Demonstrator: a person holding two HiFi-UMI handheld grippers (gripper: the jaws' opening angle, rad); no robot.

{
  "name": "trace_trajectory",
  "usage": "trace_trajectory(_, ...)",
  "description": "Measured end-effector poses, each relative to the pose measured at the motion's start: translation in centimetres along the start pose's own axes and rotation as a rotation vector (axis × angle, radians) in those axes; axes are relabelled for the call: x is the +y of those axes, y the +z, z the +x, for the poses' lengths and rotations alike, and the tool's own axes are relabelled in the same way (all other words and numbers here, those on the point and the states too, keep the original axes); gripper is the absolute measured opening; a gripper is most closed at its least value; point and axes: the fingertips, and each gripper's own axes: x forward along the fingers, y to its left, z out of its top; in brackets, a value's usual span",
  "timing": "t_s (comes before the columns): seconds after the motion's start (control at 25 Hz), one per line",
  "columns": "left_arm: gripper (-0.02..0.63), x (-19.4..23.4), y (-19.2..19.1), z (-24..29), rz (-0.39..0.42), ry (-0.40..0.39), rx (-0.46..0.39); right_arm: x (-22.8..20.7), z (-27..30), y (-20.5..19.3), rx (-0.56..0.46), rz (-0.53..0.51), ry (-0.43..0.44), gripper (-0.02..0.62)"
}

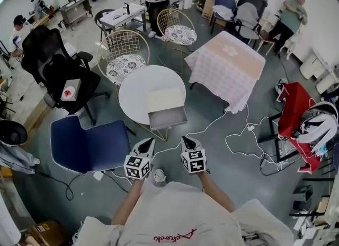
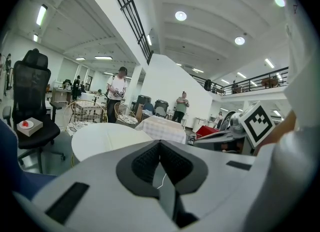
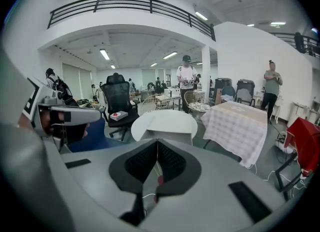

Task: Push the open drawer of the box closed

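A cream box (image 1: 164, 100) sits on the round white table (image 1: 135, 90), its grey drawer (image 1: 167, 117) pulled out toward me past the table's near edge. Both grippers hover over the floor, short of the drawer. My left gripper (image 1: 149, 142) and right gripper (image 1: 186, 140) are shut and hold nothing. The right gripper view looks straight at the box (image 3: 165, 127) beyond the shut jaws. In the left gripper view only the table top (image 2: 107, 138) shows, with the jaws pressed together.
A blue chair (image 1: 87, 145) stands at the table's left, a black office chair (image 1: 58, 67) behind it. Two gold wire chairs (image 1: 123, 54) are beyond the table, a checked-cloth table (image 1: 226, 64) to the right. White cables (image 1: 238, 139) lie on the floor; several people stand far off.
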Motion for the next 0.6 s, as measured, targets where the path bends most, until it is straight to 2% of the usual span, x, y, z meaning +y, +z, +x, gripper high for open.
trace_trajectory(0.24, 0.012, 4.7, 2.0, 2.3, -0.009, -0.021, -0.001, 0.3, 4.3, 3.2, 0.006, -0.008, -0.024, 0.016)
trace_trajectory(0.6, 0.012, 6.8, 2.1, 5.8, -0.021, -0.066, 0.022, -1.1, 7.3, 3.2, 0.036, 0.021, -0.043, 0.017)
